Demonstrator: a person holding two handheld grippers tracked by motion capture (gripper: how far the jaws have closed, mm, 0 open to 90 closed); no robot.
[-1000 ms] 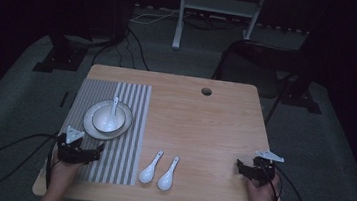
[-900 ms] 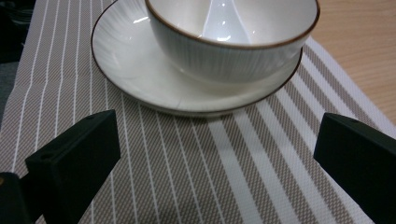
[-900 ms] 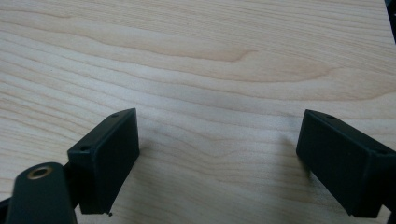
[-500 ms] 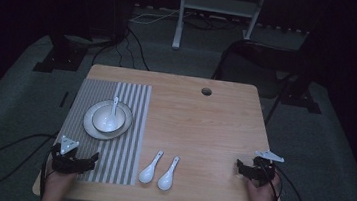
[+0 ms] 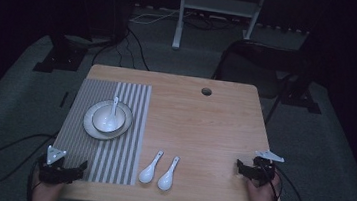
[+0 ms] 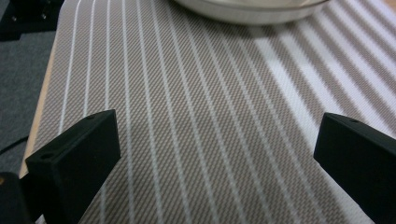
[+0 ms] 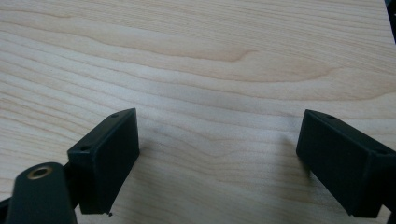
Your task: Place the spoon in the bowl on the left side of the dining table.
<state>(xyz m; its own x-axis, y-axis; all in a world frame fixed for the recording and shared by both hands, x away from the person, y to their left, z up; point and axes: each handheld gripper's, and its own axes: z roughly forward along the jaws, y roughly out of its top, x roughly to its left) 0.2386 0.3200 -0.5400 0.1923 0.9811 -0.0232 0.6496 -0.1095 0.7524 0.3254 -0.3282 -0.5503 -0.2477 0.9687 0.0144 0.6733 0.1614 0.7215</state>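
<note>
A white plate (image 5: 90, 129) with a white bowl (image 5: 109, 119) and a spoon (image 5: 114, 106) in it sits on the striped placemat (image 5: 81, 95) at the table's left. Two white spoons (image 5: 150, 168) (image 5: 168, 173) lie side by side on the bare wood near the front edge. My left gripper (image 5: 82, 168) rests open at the placemat's front left corner; its view has the plate's rim (image 6: 243, 11) at the top. My right gripper (image 5: 238, 168) rests open on the wood at the front right, with nothing between its jaws (image 7: 219, 154).
The wooden table (image 5: 203, 128) has a round cable hole (image 5: 206, 91) near its far edge. Cables trail from both grippers over the carpet. A metal stand (image 5: 216, 6) and dark equipment bases stand on the floor beyond the table.
My left gripper has drawn back toward the placemat's front left corner. The right gripper has stayed where it was.
</note>
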